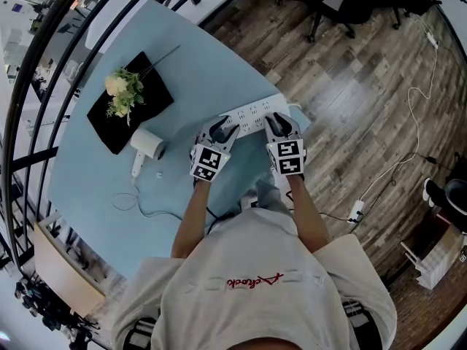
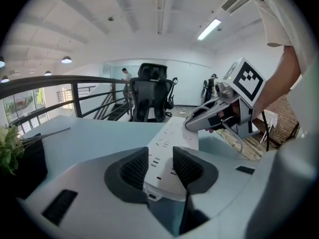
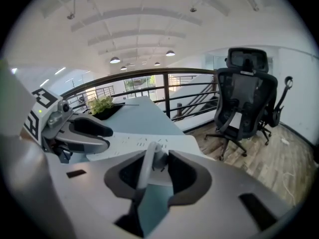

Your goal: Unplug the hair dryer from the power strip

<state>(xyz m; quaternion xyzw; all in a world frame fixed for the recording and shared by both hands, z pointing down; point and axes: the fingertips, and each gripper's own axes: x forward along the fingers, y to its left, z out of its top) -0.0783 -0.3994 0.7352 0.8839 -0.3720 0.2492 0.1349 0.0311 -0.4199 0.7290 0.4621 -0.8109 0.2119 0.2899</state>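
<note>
While your left fingers (image 2: 134, 169) clamp the power strip (image 2: 167, 142) by its end, your right fingers (image 3: 187, 176) pinch the plug (image 3: 158, 159) standing on it.

White dryer (image 1: 148, 146) left of pwr strip (image 1: 252, 114); plug (image 3: 156, 159) in.

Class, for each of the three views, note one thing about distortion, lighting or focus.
Head view: fisheye bows the railing and the table edge; lighting even. Left gripper view: dark circular vignette, ceiling lamp glares. Right gripper view: same vignette; the plug in the right gripper looks soft.
</note>
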